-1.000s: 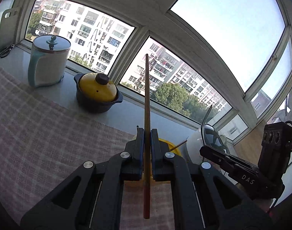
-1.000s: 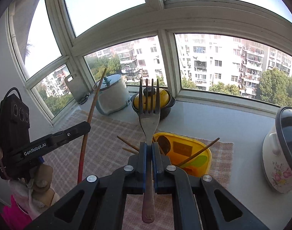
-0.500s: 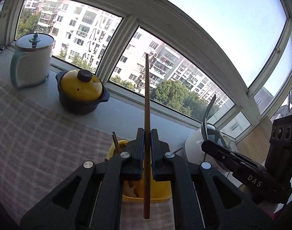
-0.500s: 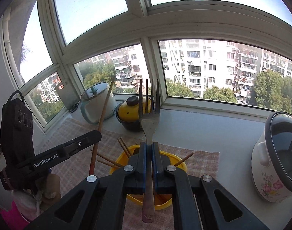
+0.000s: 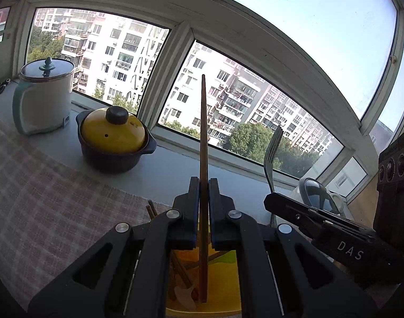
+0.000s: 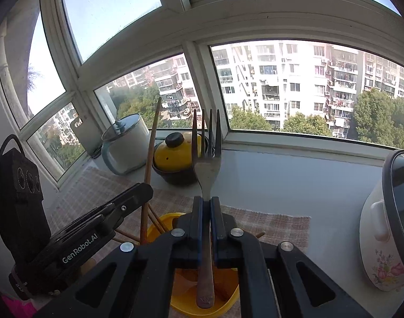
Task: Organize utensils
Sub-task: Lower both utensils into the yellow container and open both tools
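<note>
My left gripper (image 5: 203,185) is shut on a long brown chopstick (image 5: 203,132) held upright, its lower end over the yellow utensil holder (image 5: 223,273). My right gripper (image 6: 206,204) is shut on a metal fork (image 6: 207,164), tines up, handle end over the same yellow holder (image 6: 164,220). The holder has several chopsticks (image 5: 180,267) and a small spoon in it. In the left wrist view the right gripper (image 5: 270,204) with the fork (image 5: 271,153) is on the right. In the right wrist view the left gripper (image 6: 146,193) with the chopstick (image 6: 150,164) is on the left.
On the windowsill stand a white kettle (image 5: 43,103), a yellow-lidded dark pot (image 5: 113,143) and a white floral cooker (image 6: 387,228). A checked cloth (image 5: 43,198) covers the table under the holder. Windows close off the back.
Both grippers have moved forward and down over the yellow holder, which now lies right below them. Both stay shut on their utensils.
</note>
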Demonstrator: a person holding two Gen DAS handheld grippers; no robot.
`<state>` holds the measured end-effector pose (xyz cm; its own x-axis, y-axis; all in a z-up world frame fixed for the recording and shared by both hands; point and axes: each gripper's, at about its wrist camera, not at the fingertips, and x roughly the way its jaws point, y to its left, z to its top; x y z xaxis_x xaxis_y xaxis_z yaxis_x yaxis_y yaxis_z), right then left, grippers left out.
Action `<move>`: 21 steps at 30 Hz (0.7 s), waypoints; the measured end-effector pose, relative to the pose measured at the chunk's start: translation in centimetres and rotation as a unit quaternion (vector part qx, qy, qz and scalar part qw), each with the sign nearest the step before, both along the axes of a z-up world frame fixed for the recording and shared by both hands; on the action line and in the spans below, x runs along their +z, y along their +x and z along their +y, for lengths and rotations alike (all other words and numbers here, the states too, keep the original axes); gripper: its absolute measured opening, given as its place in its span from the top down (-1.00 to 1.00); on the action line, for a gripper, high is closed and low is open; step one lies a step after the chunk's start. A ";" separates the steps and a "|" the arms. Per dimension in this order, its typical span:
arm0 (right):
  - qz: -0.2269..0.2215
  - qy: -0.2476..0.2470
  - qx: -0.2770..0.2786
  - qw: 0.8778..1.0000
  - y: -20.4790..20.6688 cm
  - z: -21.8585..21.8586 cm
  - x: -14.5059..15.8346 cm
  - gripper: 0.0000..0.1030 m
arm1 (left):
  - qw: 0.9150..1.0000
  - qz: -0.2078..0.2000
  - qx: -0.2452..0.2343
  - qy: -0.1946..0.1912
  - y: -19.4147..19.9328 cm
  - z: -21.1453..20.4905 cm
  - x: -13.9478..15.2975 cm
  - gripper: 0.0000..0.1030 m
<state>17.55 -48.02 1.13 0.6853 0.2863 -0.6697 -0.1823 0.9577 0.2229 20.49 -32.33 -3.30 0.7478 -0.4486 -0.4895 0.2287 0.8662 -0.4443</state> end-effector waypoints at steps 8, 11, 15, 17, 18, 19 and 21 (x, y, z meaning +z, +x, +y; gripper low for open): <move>0.012 0.000 0.005 1.000 1.3 0.1 -2.5 0.95 | 1.000 -0.011 -0.008 0.021 -0.3 -0.6 -1.1 0.92; 0.014 0.004 0.006 1.000 1.3 0.1 -3.3 0.95 | 1.000 -0.009 -0.013 0.024 -0.4 -0.7 -1.3 0.92; 0.015 0.005 0.004 1.000 0.9 -0.1 -3.7 0.95 | 1.000 -0.010 -0.017 0.025 -0.8 -0.6 -1.3 0.92; 0.015 0.003 0.004 1.000 0.7 -0.3 -3.8 0.94 | 0.999 -0.011 -0.016 0.031 -0.9 -0.5 -1.1 0.92; 0.016 0.003 0.005 1.000 0.6 -0.4 -3.8 0.92 | 0.999 -0.010 -0.017 0.031 -1.0 -0.5 -1.0 0.92; 0.014 0.002 0.003 1.000 0.4 -0.4 -3.8 0.89 | 0.999 -0.011 -0.018 0.029 -1.2 -0.4 -0.9 0.92; 0.011 -0.001 0.001 1.000 0.2 -0.4 -3.4 0.74 | 0.999 -0.010 -0.021 0.032 -1.3 -0.4 -0.8 0.92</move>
<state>17.79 -48.41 -2.27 0.6693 0.2868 -0.6853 -0.1801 0.9576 0.2249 19.18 -32.68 -4.05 0.7389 -0.4477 -0.5036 0.2731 0.8822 -0.3835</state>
